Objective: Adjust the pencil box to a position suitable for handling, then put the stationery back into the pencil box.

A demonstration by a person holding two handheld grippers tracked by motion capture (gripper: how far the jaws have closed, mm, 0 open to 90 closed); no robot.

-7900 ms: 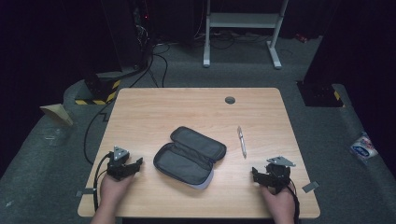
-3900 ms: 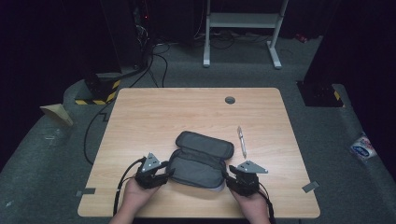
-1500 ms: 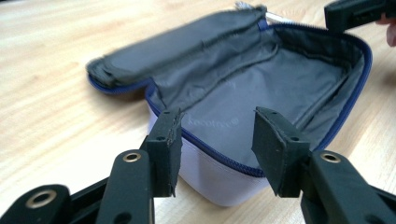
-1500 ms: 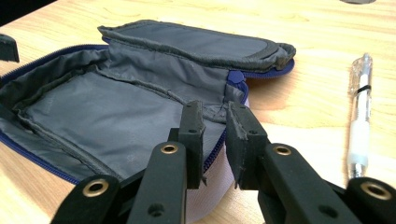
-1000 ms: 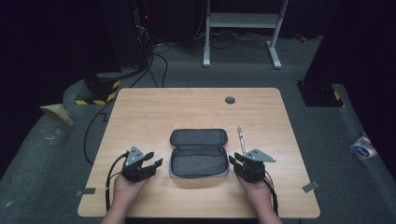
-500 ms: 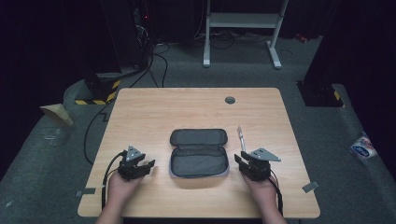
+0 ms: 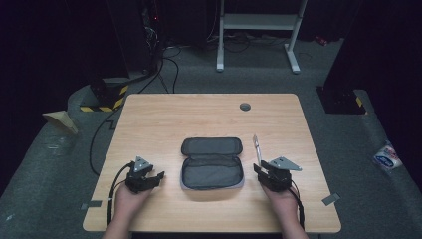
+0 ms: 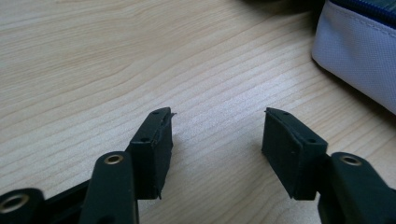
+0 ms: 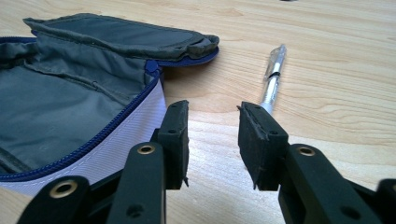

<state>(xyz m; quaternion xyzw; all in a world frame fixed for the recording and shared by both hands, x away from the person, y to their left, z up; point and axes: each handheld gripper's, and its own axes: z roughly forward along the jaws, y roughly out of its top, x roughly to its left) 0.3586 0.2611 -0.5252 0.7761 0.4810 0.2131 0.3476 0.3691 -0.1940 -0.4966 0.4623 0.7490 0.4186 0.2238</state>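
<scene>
From the high view I see the pencil case [image 7: 212,164] lying unzipped in the middle of the table [image 7: 164,119], lid folded back away from me, with a pen [image 7: 257,148] just beside its right edge. My left gripper [image 7: 158,176] rests on the wood to the case's left, clear of it, and my right gripper [image 7: 260,170] sits close to the case's right end, near the pen. In the left gripper view my jaws have just been opening and stand spread over bare wood, the case's pale corner [image 8: 359,60] off to the upper right. In the right gripper view the jaws have been easing apart too, nothing pinched between them; the case's open side [image 9: 84,112] lies left, the pen [image 9: 272,79] ahead
</scene>
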